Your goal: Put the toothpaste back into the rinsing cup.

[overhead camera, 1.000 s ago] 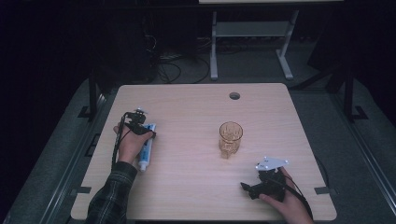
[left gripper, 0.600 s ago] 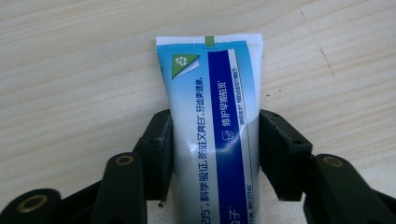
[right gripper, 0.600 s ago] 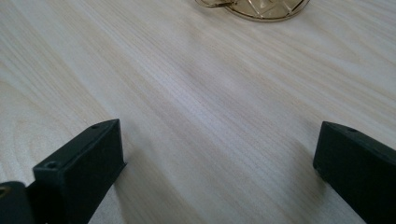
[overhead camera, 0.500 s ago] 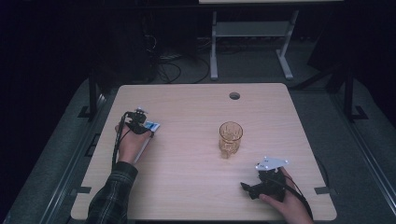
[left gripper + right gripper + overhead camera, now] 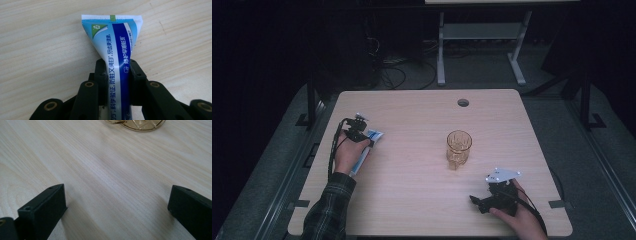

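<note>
My table (image 5: 412, 200) is pale wood, its round cable hole (image 5: 463, 102) near the far edge. An amber patterned glass (image 5: 459, 149) stands upright right of centre, well clear of every edge. Beyond the far edge, a white desk frame (image 5: 477, 35) and loose cables (image 5: 392, 70) on dark floor.

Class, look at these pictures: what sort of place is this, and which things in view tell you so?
Probably a lab or office workroom, not a home: a plain wooden desk with a cable hole, tangled cables on the dark floor, and a white desk frame behind.
</note>
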